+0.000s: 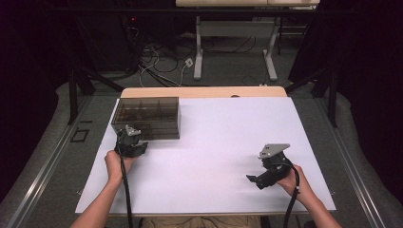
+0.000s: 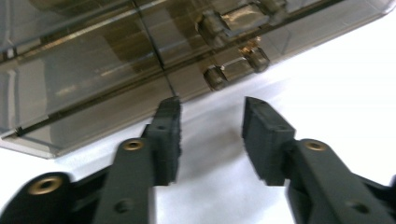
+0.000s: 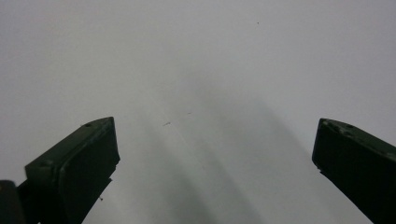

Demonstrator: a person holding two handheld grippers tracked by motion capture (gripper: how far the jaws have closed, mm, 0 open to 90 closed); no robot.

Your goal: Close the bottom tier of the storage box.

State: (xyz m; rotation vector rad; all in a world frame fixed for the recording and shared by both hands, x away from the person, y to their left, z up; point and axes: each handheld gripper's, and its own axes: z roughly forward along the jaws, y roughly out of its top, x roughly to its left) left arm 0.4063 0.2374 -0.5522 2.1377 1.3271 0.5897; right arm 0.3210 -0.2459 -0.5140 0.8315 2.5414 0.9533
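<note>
The smoky plastic box [image 1: 147,118] sits at the far left of the white sheet [image 1: 214,142]. The left gripper [image 2: 212,105] hovers just before its latch [image 2: 233,42], jaws parted, gripping nothing. The right gripper [image 1: 253,180] rests wide open, well apart.

Storage box [image 1: 147,117]: smoky, see-through brown plastic, glossy, with smooth walls and moulded hinge knuckles facing you.
Your left hand-held gripper [image 2: 211,125]: matt black plastic jaws with ribbed pads and brass-coloured metal rivets.
Your right hand-held gripper [image 3: 212,154]: matt dark plastic jaws.
Desk [image 1: 228,142]: matt white smooth cover with a pale wood edge.
</note>
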